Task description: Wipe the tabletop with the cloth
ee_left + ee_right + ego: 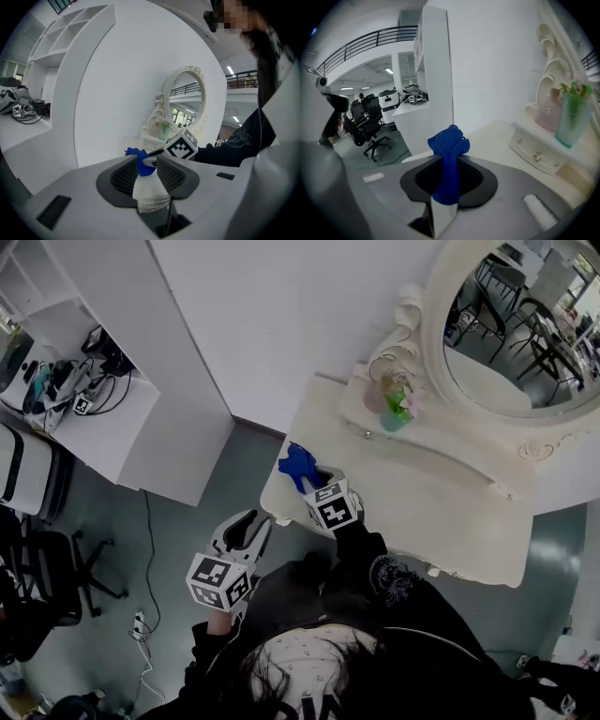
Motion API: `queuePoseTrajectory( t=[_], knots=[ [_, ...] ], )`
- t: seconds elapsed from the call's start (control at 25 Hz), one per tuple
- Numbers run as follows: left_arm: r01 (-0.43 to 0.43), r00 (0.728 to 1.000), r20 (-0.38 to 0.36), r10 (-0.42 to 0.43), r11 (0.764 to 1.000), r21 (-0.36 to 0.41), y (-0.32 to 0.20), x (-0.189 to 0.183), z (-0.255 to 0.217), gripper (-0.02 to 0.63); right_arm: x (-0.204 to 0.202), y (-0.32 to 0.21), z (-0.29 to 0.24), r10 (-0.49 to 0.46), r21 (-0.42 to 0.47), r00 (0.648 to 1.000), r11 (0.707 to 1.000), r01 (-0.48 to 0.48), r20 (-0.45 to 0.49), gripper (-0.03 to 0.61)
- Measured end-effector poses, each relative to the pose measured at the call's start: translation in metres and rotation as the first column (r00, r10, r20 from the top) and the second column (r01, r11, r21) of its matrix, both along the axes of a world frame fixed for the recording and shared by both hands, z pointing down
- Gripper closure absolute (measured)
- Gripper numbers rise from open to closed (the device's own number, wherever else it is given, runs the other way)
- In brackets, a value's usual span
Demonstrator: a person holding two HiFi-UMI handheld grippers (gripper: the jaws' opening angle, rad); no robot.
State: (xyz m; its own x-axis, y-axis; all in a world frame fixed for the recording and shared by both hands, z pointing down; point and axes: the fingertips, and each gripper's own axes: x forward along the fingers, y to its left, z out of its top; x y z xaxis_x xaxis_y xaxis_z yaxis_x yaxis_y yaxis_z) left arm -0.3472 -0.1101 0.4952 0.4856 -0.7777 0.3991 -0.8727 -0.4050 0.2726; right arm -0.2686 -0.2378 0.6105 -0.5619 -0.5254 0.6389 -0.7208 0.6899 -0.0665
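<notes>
A blue cloth (298,465) is bunched upright between the jaws of my right gripper (314,482), which is shut on it over the left front corner of the cream tabletop (422,512). In the right gripper view the cloth (449,145) sticks up out of the right gripper (450,173), with the tabletop (501,140) beyond it. My left gripper (248,524) hangs off the table's left edge, above the floor. Its jaws stand a little apart with nothing between them; through the left gripper (147,164) gap I see the cloth (136,152) and the right gripper's marker cube (182,146).
An oval mirror (516,324) stands at the back of the table on a raised drawer ledge (534,150). A green vase (396,409) and a pink vase (548,115) sit on the ledge. A white shelf unit (94,418) and an office chair (56,577) stand to the left.
</notes>
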Motion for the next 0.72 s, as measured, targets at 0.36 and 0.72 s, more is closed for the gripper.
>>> queuePoseTrajectory(
  t=[0.36,0.72],
  knots=[
    [0.066,0.998,0.014,-0.066,0.998,-0.004,0.013,-0.028,0.001,0.489,-0.022,0.007,0.053,-0.064,-0.025,0.992,0.998,0.062,-0.111,0.491],
    [-0.040,0.999,-0.006,0.040,0.999,0.010,-0.002,0.011,0.000,0.489,0.009,0.005,0.052,-0.003,-0.013,0.997,1.000,0.002,-0.081,0.492]
  ],
)
